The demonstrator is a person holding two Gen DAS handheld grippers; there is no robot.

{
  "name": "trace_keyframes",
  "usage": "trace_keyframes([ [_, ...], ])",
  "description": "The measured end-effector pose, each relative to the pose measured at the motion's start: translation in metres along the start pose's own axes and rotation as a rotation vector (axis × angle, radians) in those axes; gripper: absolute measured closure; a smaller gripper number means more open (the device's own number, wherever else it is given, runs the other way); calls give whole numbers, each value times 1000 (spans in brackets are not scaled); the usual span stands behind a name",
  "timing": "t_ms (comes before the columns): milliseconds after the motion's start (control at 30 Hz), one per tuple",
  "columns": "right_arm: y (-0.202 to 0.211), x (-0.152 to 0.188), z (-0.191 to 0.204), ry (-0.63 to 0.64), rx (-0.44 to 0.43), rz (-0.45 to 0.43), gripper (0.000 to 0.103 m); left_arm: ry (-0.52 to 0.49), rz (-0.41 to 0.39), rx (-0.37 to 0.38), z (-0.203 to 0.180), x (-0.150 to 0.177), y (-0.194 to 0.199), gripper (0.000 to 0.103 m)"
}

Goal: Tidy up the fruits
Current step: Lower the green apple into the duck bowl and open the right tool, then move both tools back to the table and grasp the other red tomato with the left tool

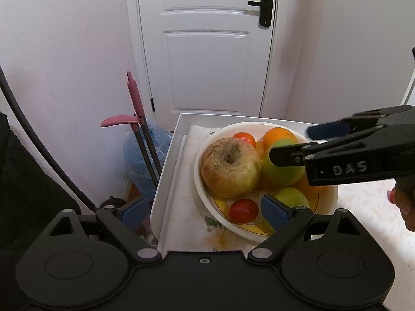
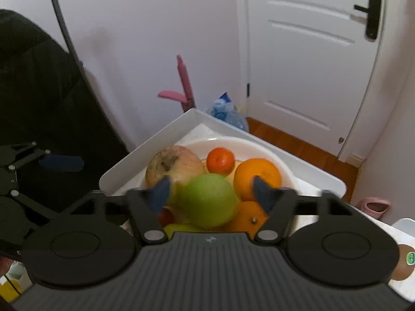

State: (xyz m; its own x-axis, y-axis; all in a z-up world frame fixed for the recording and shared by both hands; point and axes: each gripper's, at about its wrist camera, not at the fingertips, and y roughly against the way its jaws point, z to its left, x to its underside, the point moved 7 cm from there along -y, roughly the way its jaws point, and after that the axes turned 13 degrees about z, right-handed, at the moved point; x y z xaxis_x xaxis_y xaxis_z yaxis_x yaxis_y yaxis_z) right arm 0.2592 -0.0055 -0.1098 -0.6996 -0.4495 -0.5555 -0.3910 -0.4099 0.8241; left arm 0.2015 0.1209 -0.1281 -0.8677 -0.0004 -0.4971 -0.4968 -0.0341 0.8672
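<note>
Right gripper (image 2: 211, 190) is standing released, jaws wide, blue pads clear on either side of the round green apple (image 2: 207, 199), which is sitting on the fruit pile in the white round bowl (image 1: 324, 207). Left gripper (image 1: 205, 211) is hanging open too, straddling the bowl's near rim, gripping nothing. Big blotchy yellow-brown apple (image 1: 230, 167) is lying beside the green one. Bowl is sitting in the white tray (image 1: 166, 171).

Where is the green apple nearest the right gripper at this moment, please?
In the right wrist view, the green apple sits in the bowl, between the open right gripper pads, beside the large orange.
</note>
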Motion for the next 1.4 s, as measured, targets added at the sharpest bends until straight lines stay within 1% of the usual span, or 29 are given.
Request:
trace_keyframes([
  [67,5,-1,-3,-10,11,-23,0,-5,-2,-3,-1,1,1,8],
  [233,9,6,-10,-43,26,-3,0,-10,-1,-7,-3,3,1,7],
  [500,28,13,-7,-51,54,-19,0,-2,-30,-6,-2,5,12,7],
  [700,51,21,-4,-60,82,-29,0,5,-48,-14,-2,7,27,7],
  [967,93,35,-4,-112,135,-65,0,-14,-86,6,-10,6,56,7],
  [1167,128,55,-20,-172,212,-87,0,-62,-113,46,-26,0,73,7],
  [1400,162,86,-57,-249,290,-97,0,-126,-132,86,-54,-7,83,7],
])
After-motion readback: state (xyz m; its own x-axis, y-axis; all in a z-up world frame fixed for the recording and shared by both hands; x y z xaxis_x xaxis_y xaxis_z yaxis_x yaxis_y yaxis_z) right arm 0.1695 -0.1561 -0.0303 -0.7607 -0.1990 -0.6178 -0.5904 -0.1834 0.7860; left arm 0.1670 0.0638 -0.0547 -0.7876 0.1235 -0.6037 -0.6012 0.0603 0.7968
